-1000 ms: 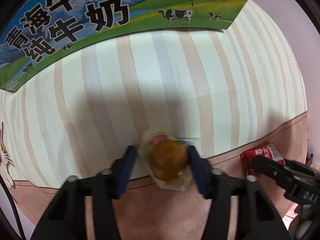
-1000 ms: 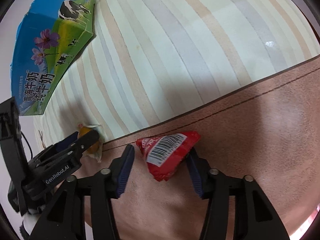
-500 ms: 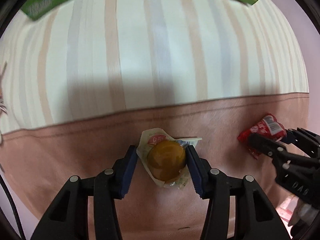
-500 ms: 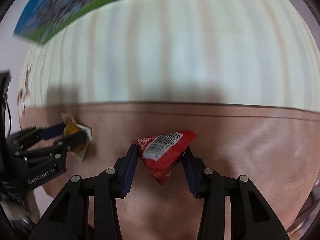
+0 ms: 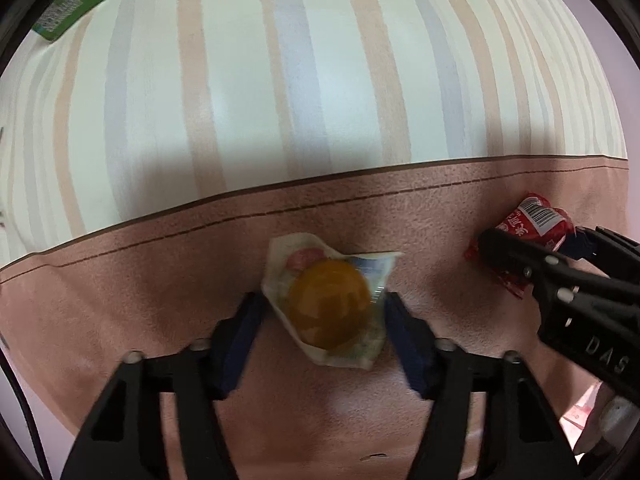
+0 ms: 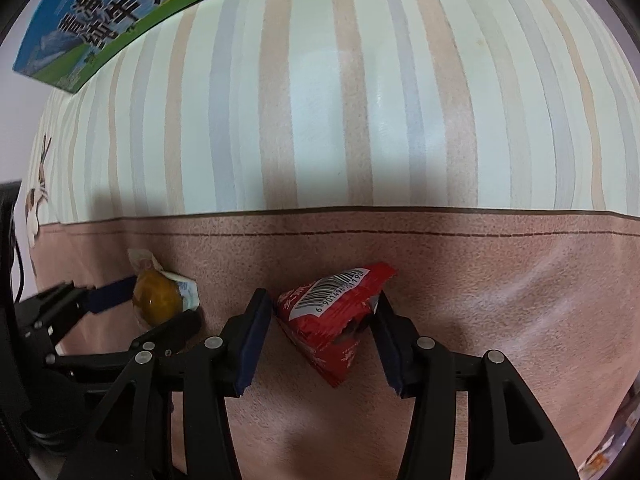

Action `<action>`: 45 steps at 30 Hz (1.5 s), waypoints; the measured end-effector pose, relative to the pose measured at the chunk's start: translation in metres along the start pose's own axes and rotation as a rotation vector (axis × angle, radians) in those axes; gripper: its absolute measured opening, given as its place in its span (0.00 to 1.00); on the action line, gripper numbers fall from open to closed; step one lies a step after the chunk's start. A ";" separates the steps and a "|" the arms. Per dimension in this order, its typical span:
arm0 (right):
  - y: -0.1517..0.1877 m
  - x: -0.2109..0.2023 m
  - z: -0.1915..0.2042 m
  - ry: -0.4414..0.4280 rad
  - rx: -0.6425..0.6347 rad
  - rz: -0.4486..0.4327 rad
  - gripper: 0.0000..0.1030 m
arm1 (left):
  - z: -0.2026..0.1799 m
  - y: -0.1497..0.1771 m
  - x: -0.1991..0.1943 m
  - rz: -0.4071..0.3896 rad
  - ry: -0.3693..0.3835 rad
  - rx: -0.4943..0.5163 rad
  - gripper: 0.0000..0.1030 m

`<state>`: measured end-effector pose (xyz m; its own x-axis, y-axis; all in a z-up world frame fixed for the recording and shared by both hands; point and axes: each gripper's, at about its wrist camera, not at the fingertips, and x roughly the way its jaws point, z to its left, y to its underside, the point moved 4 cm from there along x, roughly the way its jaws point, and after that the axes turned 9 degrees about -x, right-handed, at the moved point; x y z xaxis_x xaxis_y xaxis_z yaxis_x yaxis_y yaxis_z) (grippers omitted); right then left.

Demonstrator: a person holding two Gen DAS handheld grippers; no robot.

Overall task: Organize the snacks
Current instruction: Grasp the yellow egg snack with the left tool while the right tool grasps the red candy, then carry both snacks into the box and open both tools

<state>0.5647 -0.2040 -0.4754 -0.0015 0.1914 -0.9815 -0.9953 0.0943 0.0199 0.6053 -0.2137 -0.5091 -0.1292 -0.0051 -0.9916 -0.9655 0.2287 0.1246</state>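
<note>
- Carry step, judging by both loads: left gripper (image 5: 324, 332) fingers pinch the jelly cup (image 5: 329, 311); right gripper (image 6: 320, 332) fingers pinch the red packet (image 6: 335, 316), both above the bench (image 6: 500, 300).
- Next needs a drop spot; milk box (image 6: 104, 24) sits at 11 o'clock.

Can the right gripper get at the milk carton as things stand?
Probably not directly: the right gripper is shut on the red triangular foil snack packet, and the blue-green printed milk carton lies well beyond it across the striped tablecloth.
</note>
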 end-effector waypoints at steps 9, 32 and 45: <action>0.005 -0.021 -0.016 -0.021 -0.019 -0.058 0.41 | 0.010 0.014 -0.019 -0.007 0.042 -0.054 0.45; -0.087 -0.211 0.023 -0.190 -0.133 -0.383 0.39 | 0.071 -0.098 -0.249 -0.296 0.266 -0.096 0.45; -0.219 -0.215 0.018 -0.094 -0.128 -0.356 0.51 | 0.086 -0.226 -0.229 -0.270 0.138 -0.085 0.47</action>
<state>0.7845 -0.2479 -0.2649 0.3492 0.2581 -0.9008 -0.9360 0.0499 -0.3486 0.8722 -0.1801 -0.3131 0.1103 -0.1882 -0.9759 -0.9838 0.1190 -0.1341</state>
